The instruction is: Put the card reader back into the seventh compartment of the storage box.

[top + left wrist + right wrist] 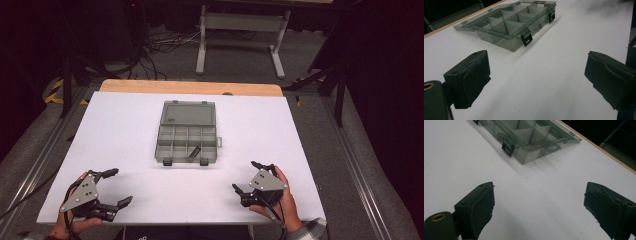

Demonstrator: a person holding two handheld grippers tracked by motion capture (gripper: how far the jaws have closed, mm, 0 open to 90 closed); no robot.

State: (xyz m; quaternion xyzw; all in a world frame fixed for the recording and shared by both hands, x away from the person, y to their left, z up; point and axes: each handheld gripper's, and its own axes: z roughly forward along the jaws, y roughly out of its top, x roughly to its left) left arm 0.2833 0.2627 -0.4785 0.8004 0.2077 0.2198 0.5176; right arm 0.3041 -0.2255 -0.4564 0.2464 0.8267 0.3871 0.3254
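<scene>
Both tools, left tool (pixel 114 187) and right tool (pixel 249 176), gape wide, empty, near an unlabelled open organiser box (pixel 186 133)

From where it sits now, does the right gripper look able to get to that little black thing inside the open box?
Probably yes. The right gripper is open, the box has its lid folded back, and only bare white table lies between them. The black piece sits in a front compartment.

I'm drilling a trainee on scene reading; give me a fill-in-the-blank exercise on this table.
1. The lid of the smoky clear plastic compartment box is ____.
2. Its two black latches are on the side that faces the ____.
3. Both the left gripper and the right gripper are ____.

Missing words: open; person; open
</scene>
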